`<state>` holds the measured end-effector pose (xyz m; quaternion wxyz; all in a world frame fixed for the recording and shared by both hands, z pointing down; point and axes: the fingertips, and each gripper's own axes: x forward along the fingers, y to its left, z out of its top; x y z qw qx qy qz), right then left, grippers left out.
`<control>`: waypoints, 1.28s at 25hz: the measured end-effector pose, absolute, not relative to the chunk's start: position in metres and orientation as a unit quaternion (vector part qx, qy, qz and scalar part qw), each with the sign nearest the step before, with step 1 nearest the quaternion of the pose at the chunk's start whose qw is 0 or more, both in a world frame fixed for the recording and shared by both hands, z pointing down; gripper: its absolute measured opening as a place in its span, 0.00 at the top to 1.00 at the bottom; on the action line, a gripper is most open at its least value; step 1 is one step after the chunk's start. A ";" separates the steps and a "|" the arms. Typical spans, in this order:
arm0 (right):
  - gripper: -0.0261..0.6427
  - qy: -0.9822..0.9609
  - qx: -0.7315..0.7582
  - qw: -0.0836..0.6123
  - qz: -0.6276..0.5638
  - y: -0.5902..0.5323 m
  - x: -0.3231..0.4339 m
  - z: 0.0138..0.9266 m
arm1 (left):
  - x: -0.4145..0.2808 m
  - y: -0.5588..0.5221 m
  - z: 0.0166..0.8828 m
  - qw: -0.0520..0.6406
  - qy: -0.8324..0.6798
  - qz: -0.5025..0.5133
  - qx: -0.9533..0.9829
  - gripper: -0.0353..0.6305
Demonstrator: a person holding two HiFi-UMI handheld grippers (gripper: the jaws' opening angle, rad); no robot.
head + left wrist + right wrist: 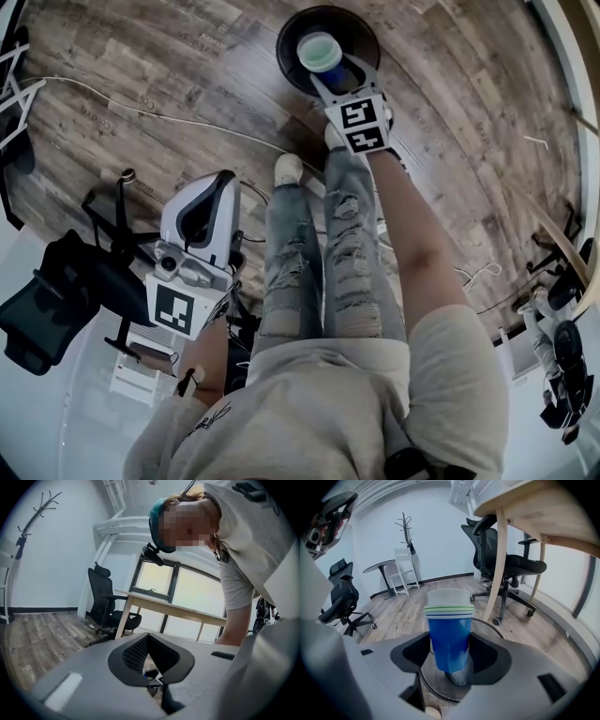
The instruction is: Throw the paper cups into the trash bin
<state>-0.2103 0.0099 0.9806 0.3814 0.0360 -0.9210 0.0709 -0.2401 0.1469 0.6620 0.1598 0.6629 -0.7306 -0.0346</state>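
Observation:
A stack of blue paper cups (321,52) with white rims hangs upright over the round black mesh trash bin (291,26) on the wood floor. My right gripper (330,73) is shut on the lower part of the cups (449,634), and the trash bin (490,629) lies directly beneath them. My right gripper (450,657) has a jaw on each side of the cup stack. My left gripper (217,192) is held back near the person's left hip, far from the bin. In the left gripper view my left gripper (147,637) points upward, its jaws together with nothing between them.
The person's legs in ripped jeans (323,253) and a shoe (288,169) stand just short of the bin. A cable (141,112) runs across the floor. A wooden table (543,513) and an office chair (506,564) stand right of the bin, another chair (344,602) to the left.

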 end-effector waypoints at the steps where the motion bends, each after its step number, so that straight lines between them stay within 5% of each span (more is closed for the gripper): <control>1: 0.57 -0.918 0.037 0.388 0.072 0.010 -0.209 0.986 | -0.240 0.147 0.663 0.161 -0.731 -0.035 0.662 0.94; 13: 0.57 -0.889 0.046 0.447 0.089 -0.002 -0.194 1.036 | -0.241 0.137 0.675 0.165 -0.728 -0.038 0.665 0.94; 32: 0.56 -0.927 0.045 0.363 0.083 -0.002 -0.205 0.932 | -0.234 0.112 0.622 0.130 -0.713 -0.034 0.689 0.94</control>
